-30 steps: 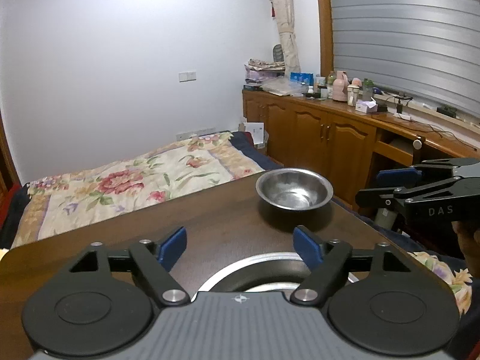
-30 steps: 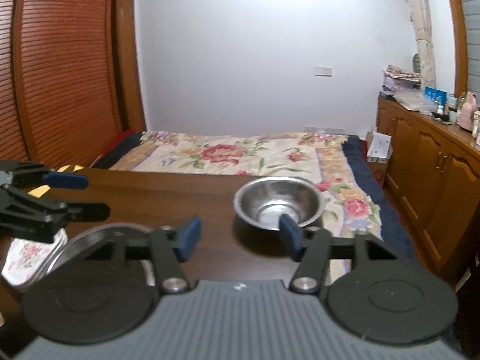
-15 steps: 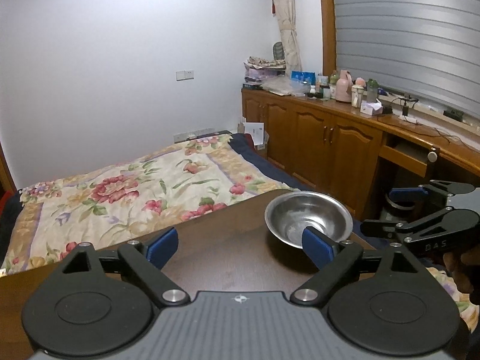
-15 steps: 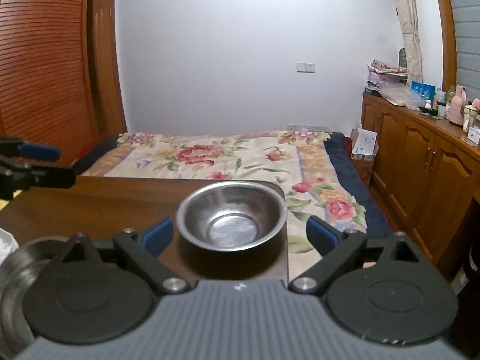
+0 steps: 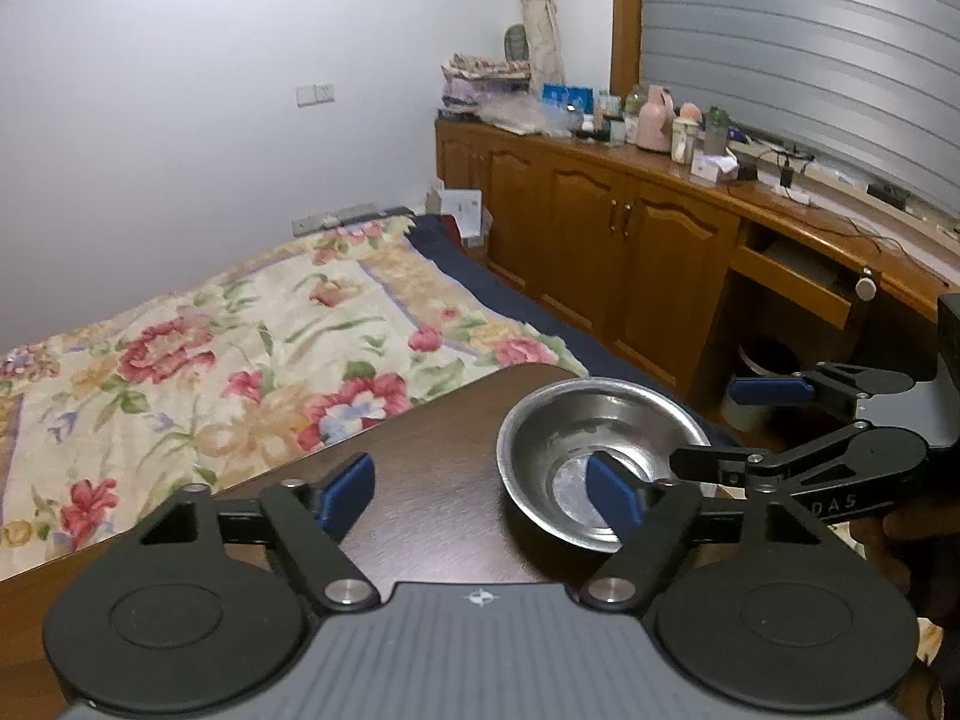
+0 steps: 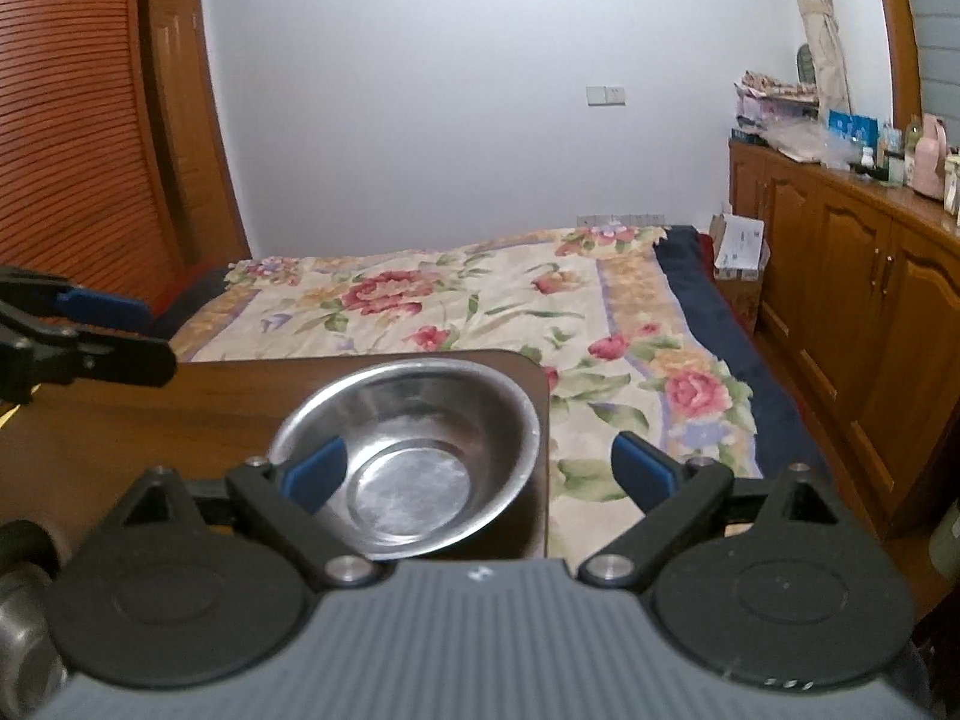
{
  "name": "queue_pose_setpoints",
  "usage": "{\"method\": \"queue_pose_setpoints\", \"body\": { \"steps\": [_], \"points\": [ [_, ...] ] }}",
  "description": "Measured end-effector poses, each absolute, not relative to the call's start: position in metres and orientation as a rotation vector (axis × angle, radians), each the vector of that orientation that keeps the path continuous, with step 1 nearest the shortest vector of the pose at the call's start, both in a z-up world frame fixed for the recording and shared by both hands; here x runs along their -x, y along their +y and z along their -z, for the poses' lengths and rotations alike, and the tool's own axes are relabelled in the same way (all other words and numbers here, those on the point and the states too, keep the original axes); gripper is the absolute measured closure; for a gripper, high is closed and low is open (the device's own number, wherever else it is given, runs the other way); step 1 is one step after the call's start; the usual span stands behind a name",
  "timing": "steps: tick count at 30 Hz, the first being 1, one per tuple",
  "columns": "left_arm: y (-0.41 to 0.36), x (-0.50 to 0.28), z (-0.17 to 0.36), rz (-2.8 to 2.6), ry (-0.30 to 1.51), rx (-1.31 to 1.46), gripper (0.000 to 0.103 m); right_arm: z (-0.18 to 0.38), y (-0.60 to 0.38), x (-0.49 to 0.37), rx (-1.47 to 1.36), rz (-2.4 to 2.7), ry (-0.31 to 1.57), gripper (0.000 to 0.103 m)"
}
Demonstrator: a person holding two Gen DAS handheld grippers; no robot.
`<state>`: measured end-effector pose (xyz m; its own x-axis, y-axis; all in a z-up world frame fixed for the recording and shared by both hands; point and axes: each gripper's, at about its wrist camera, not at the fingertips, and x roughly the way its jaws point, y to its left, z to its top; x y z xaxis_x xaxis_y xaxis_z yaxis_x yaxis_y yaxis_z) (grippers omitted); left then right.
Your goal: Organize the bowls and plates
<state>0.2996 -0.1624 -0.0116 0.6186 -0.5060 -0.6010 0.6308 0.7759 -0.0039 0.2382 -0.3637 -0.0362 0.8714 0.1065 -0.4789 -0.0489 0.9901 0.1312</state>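
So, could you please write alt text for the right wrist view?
A steel bowl sits at the wooden table's far corner, the open right hand-held gripper straddling its right rim. A floral bed lies beyond.

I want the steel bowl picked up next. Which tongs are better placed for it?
Probably the right tongs: the bowl sits centred in front, near its rim, one finger already over the bowl, jaws wide. The left tongs aim mostly at bare table, bowl off to their side, jaws closing on nothing.

Bowl (image 6: 414,450) on table (image 6: 150,426), at its far right corner. Bed (image 6: 480,312) behind table. Cabinets (image 6: 852,276) right of bed, clutter on top. Door (image 6: 180,138) far left.
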Motion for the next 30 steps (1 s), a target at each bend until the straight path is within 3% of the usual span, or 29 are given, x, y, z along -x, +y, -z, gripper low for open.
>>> {"method": "queue_pose_setpoints", "body": {
  "steps": [4,13,30],
  "points": [
    [-0.172,-0.311,0.02,0.675,0.653,-0.228,0.037,0.04,-0.366,-0.241,-0.129,-0.082,0.517,0.011],
    [-0.189,-0.328,0.033,0.701,0.716,-0.24,0.045,0.045,-0.371,-0.25,-0.172,-0.099,0.547,0.025],
    [-0.196,-0.343,0.049,0.726,0.832,-0.181,0.049,0.052,-0.371,-0.253,-0.258,-0.141,0.572,0.039]
  ]
}}
